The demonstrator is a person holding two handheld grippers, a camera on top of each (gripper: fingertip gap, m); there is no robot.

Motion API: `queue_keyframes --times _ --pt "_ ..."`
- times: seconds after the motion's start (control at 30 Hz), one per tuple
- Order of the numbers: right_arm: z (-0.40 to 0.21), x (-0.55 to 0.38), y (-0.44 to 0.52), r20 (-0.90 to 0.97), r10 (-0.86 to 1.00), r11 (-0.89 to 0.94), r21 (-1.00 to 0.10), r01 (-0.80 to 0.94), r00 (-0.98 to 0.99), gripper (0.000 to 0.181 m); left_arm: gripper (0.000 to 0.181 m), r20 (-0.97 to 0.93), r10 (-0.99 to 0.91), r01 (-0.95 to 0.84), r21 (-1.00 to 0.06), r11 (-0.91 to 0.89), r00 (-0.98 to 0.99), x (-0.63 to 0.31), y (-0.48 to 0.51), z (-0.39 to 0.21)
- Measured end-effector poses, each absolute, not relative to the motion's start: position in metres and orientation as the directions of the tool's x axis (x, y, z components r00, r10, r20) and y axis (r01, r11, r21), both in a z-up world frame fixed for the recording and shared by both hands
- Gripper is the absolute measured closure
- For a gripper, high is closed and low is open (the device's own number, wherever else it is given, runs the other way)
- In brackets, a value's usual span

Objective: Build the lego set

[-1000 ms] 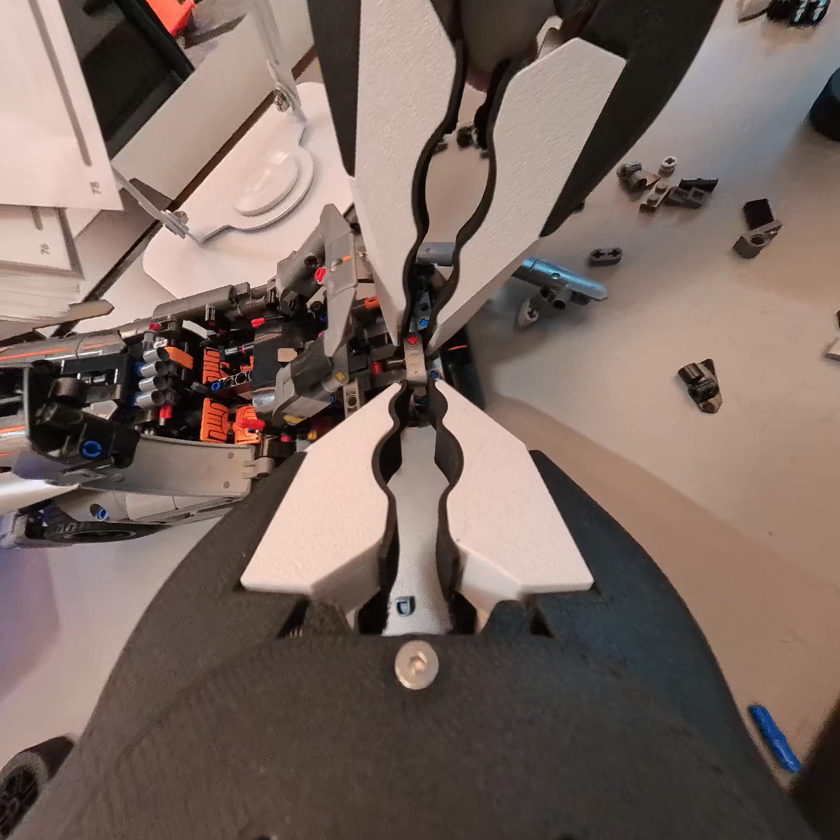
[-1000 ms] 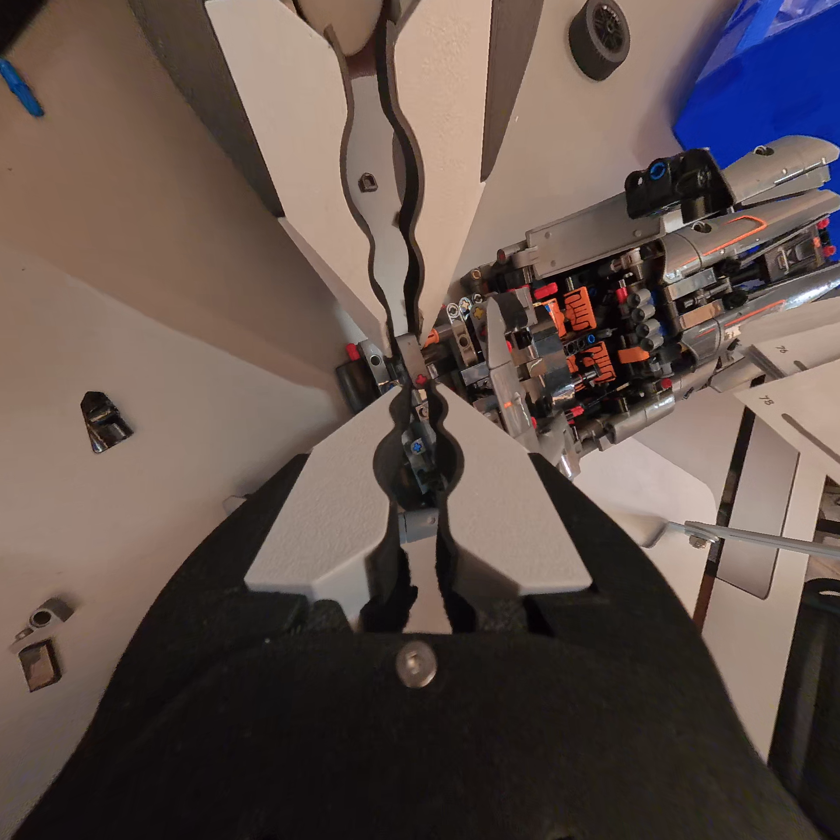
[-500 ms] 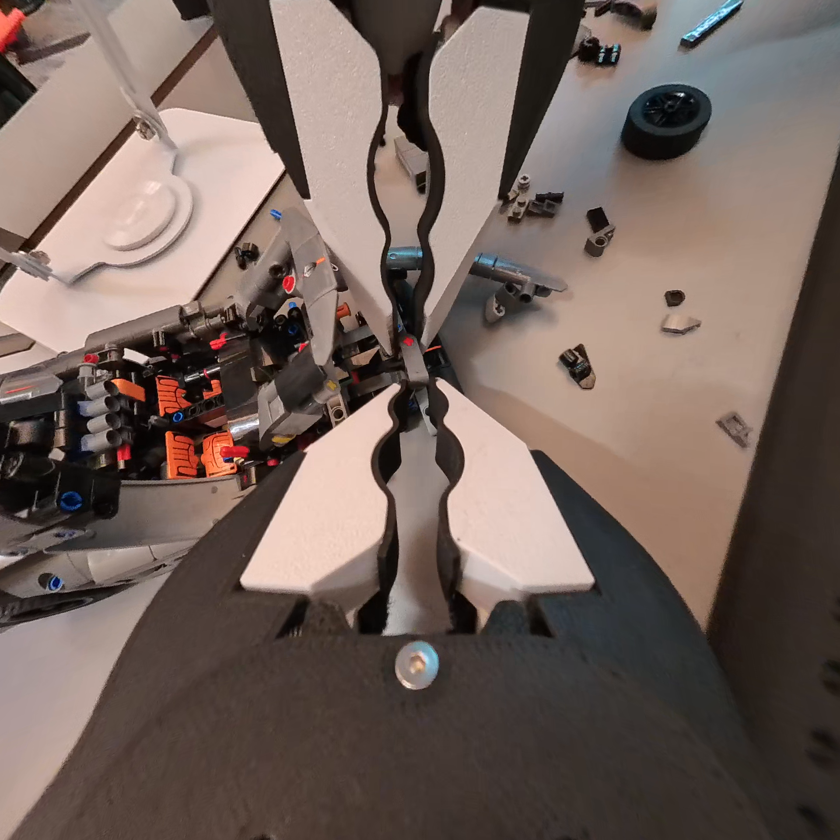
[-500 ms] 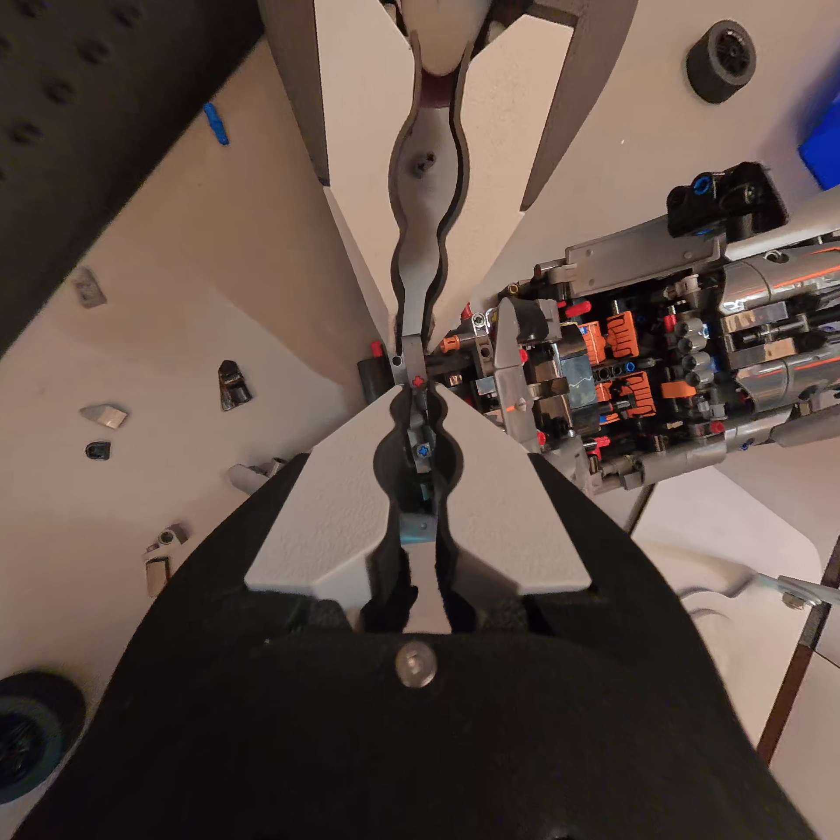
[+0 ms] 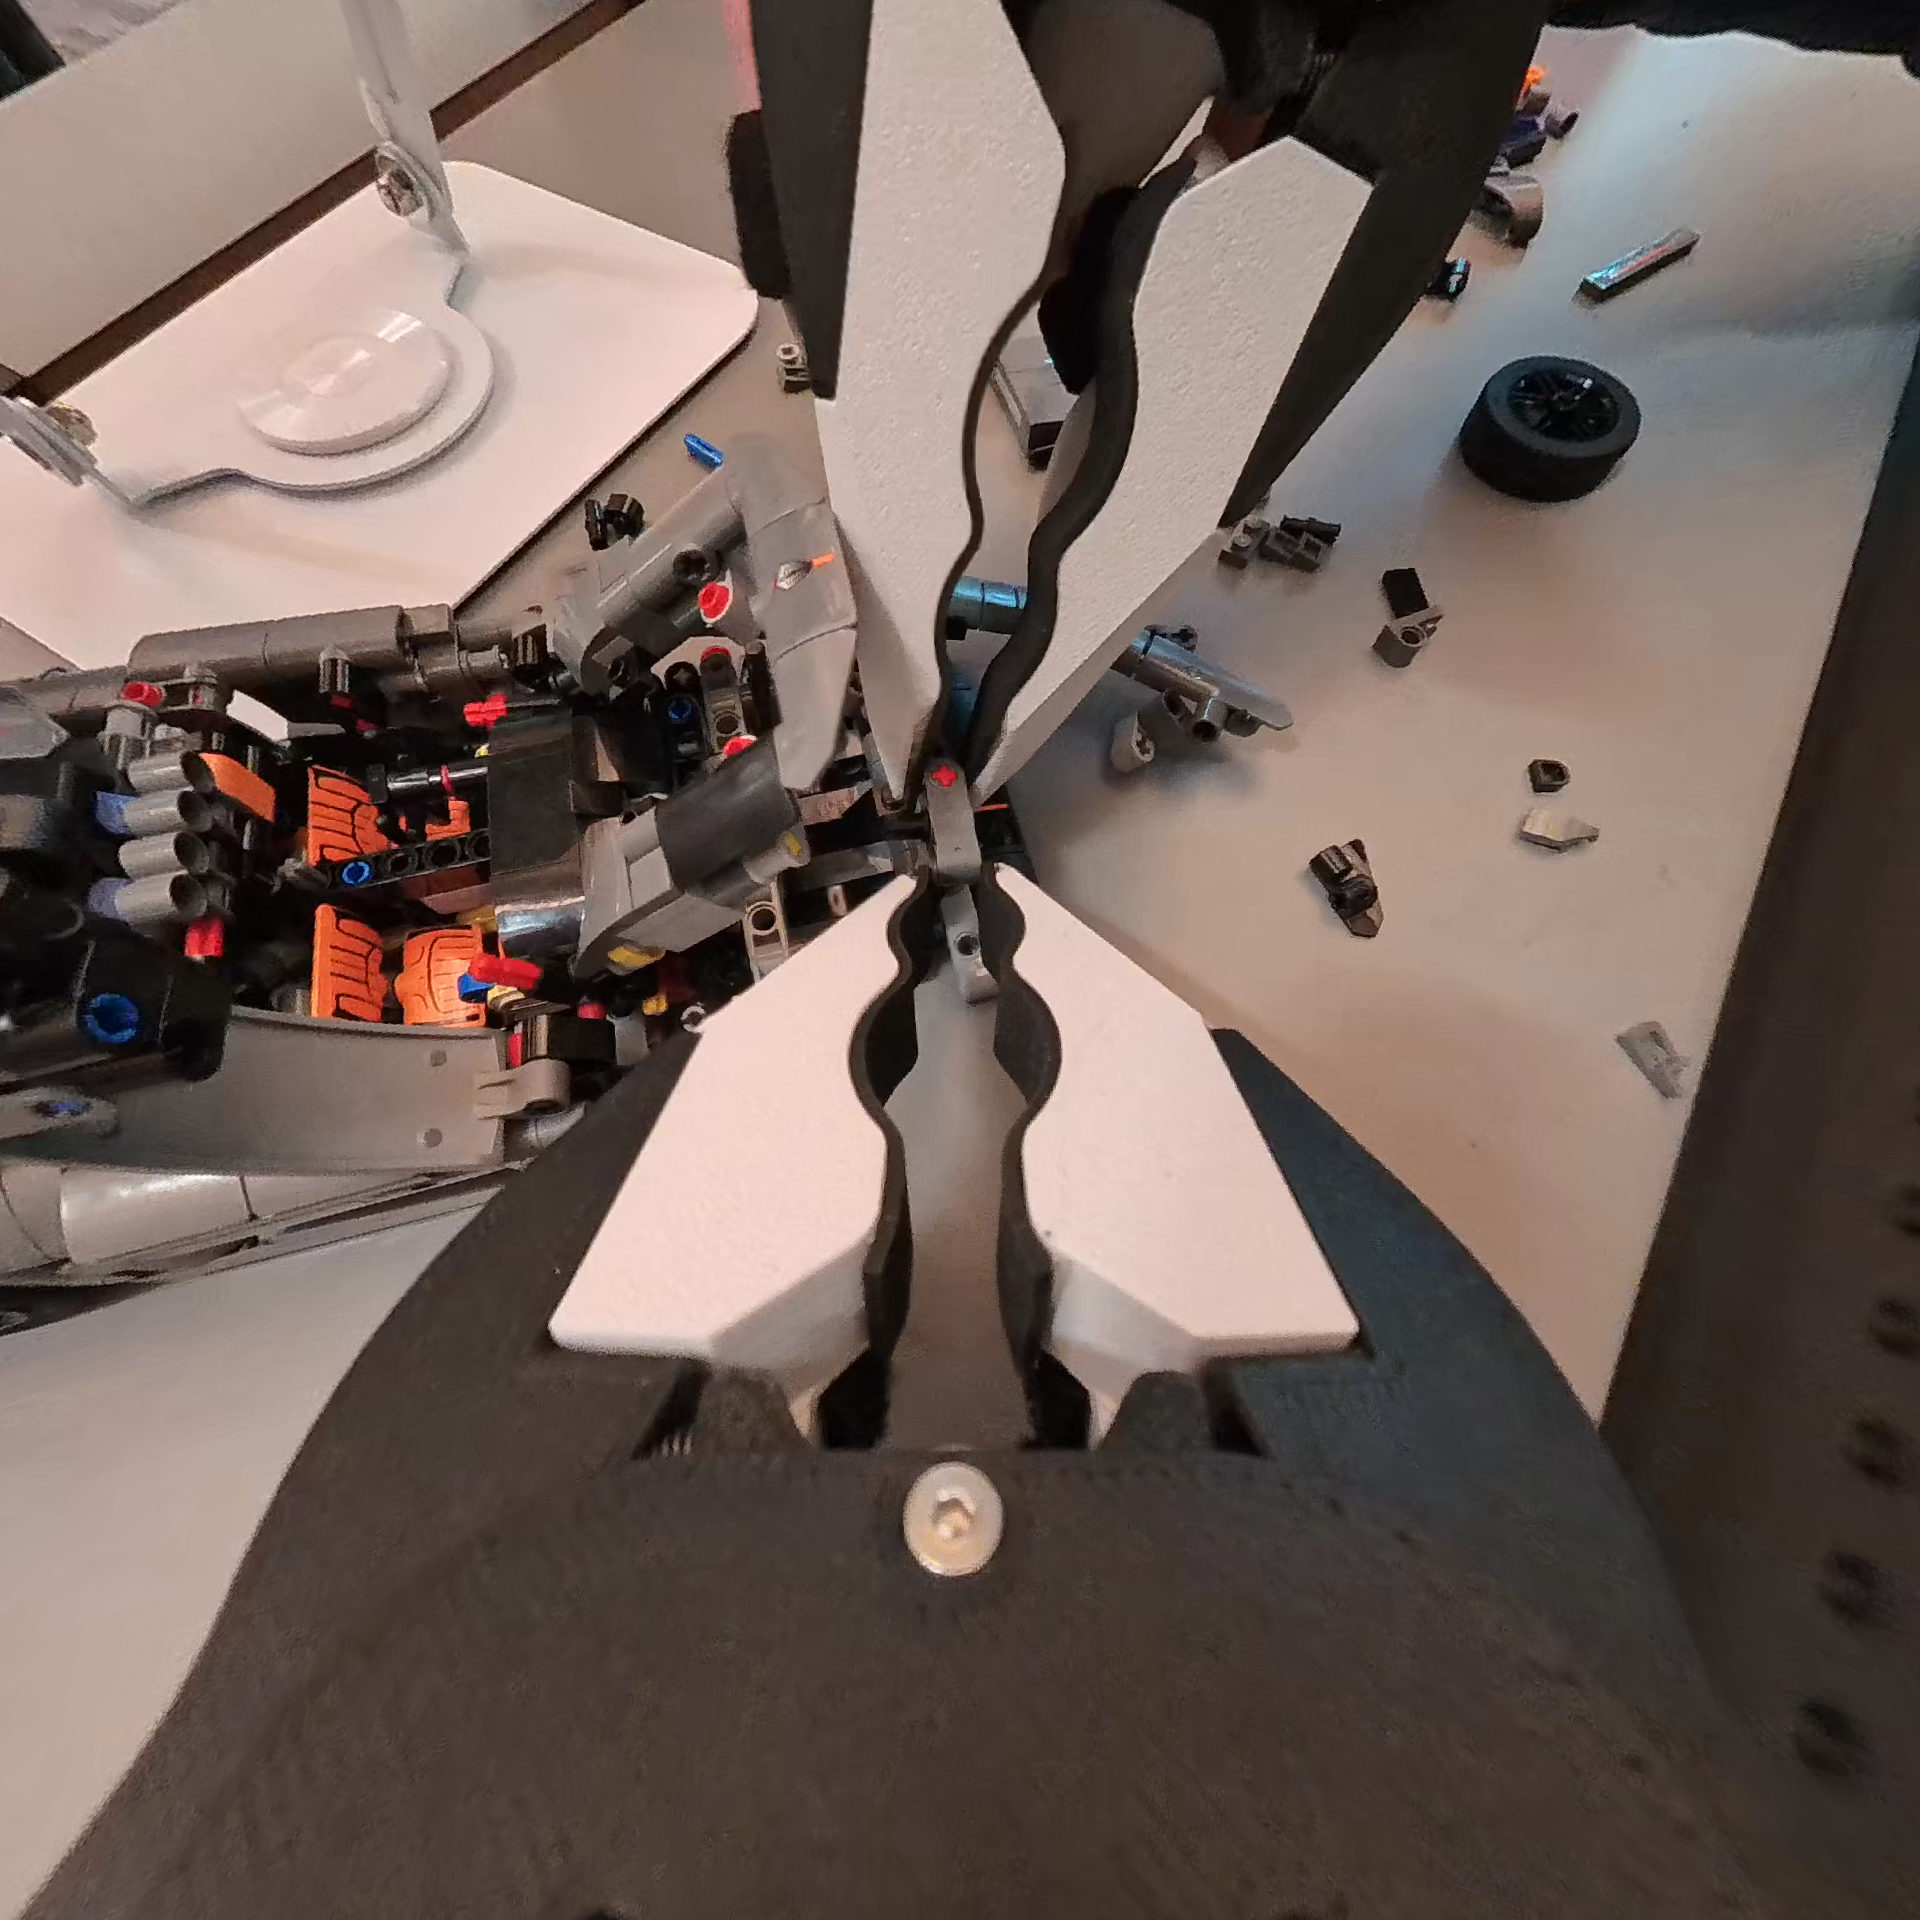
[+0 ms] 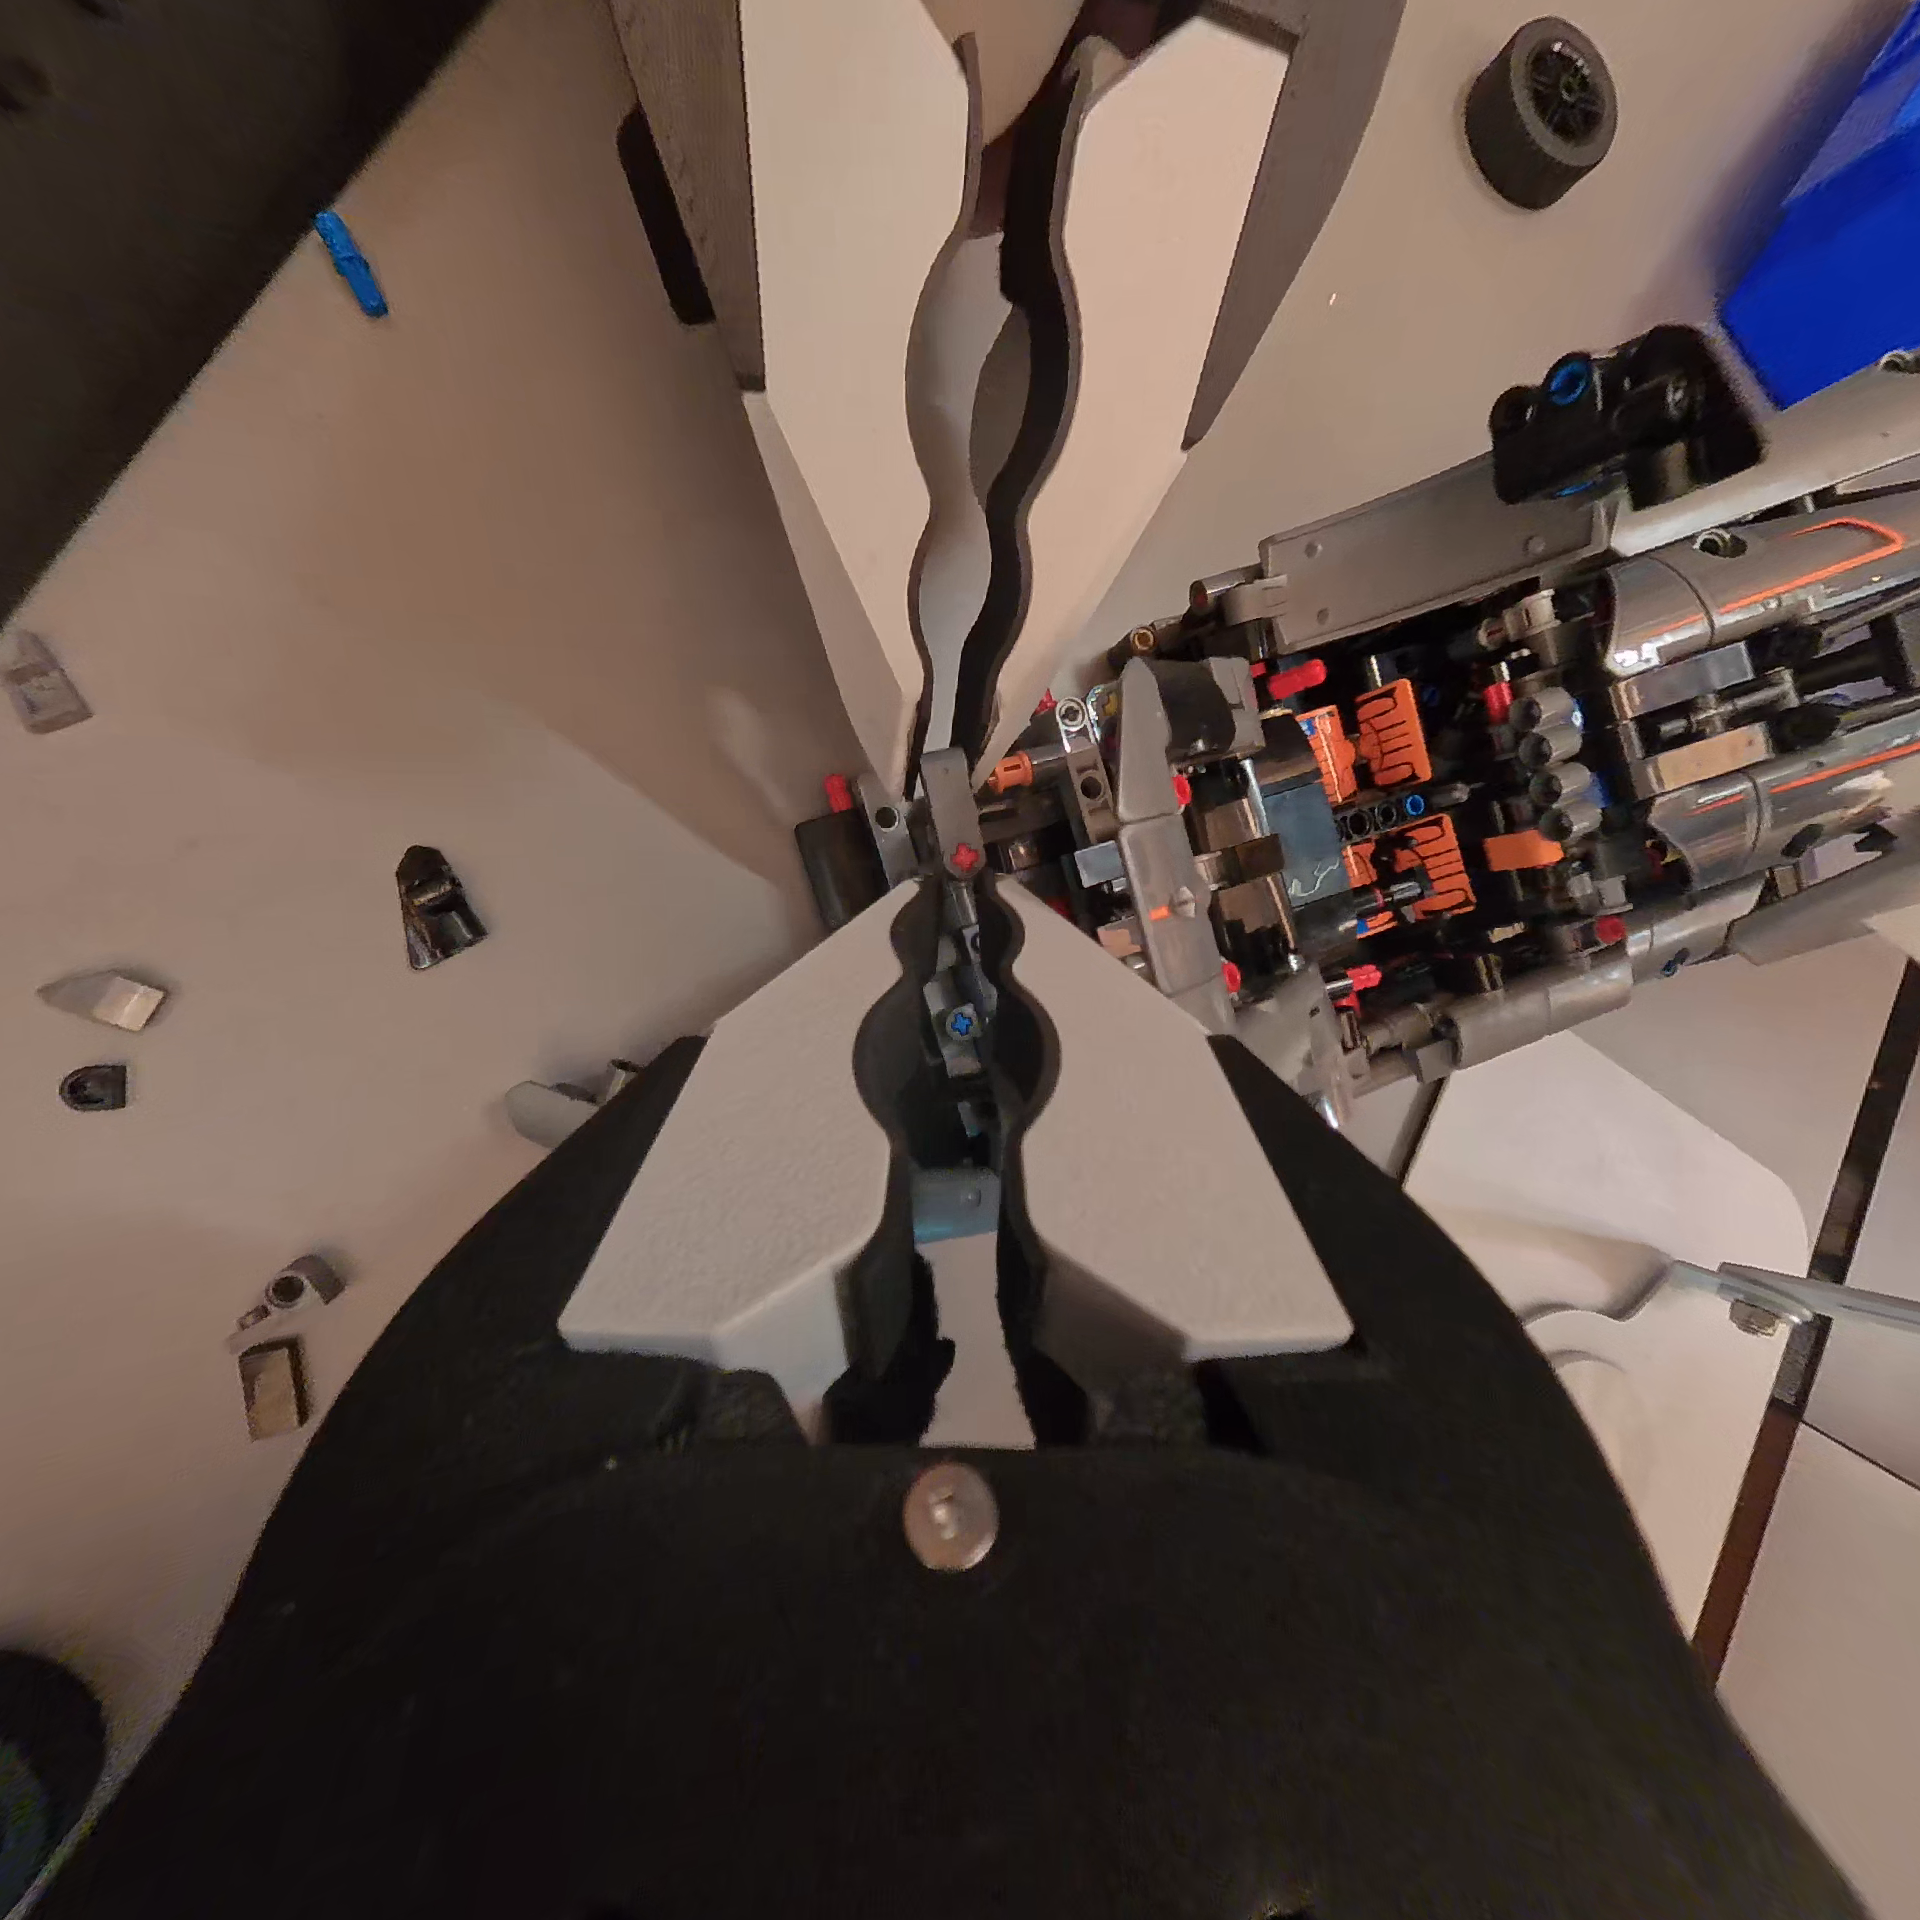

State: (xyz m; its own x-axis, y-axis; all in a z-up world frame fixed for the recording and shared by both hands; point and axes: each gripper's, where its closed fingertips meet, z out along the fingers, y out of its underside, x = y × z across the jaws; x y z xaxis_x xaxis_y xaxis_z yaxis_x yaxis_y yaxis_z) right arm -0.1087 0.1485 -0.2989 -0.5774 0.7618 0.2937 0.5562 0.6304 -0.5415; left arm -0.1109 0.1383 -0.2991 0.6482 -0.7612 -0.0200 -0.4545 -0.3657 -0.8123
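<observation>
The part-built grey, black and orange lego car (image 5: 416, 831) lies on the white table, left in the left wrist view and right in the right wrist view (image 6: 1455, 810). A small grey beam assembly with a red axle end (image 5: 951, 821) sticks out from the car's near end. My left gripper (image 5: 951, 878) is shut on it from below. My right gripper (image 5: 940, 764) meets it tip to tip from above. In the right wrist view, my right gripper (image 6: 956, 888) is shut on the same assembly (image 6: 961, 1023), which has a blue pin. My left gripper (image 6: 951, 753) is opposite.
Loose small grey and black pieces (image 5: 1345, 883) lie scattered on the table. There is a black wheel (image 5: 1548, 426), a white stand base (image 5: 343, 384), a blue pin (image 6: 353, 265) and a blue bin (image 6: 1829, 239). A dark table edge (image 5: 1766, 935) runs along the right. Only a small space, under 4 cm, lies between the two pairs of fingers.
Both grippers have swung and tilted together with the piece between them, so the dark edge and the wheel came into view. Both stay shut on the grey assembly.
</observation>
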Motion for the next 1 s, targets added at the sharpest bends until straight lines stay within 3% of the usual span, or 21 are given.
queue_keyframes --times 0.27,1.0 --pt "-0.311 -0.108 0.161 0.341 0.748 0.660 -0.478 0.580 -0.570 0.175 0.176 0.031 -0.745 -0.405 -0.823 -0.397 0.667 -0.116 0.141 -0.299" --pt "-0.312 -0.111 0.160 0.310 0.775 0.625 -0.510 0.591 -0.551 0.176 0.177 0.033 -0.698 -0.385 -0.815 -0.433 0.715 -0.129 0.149 -0.304"
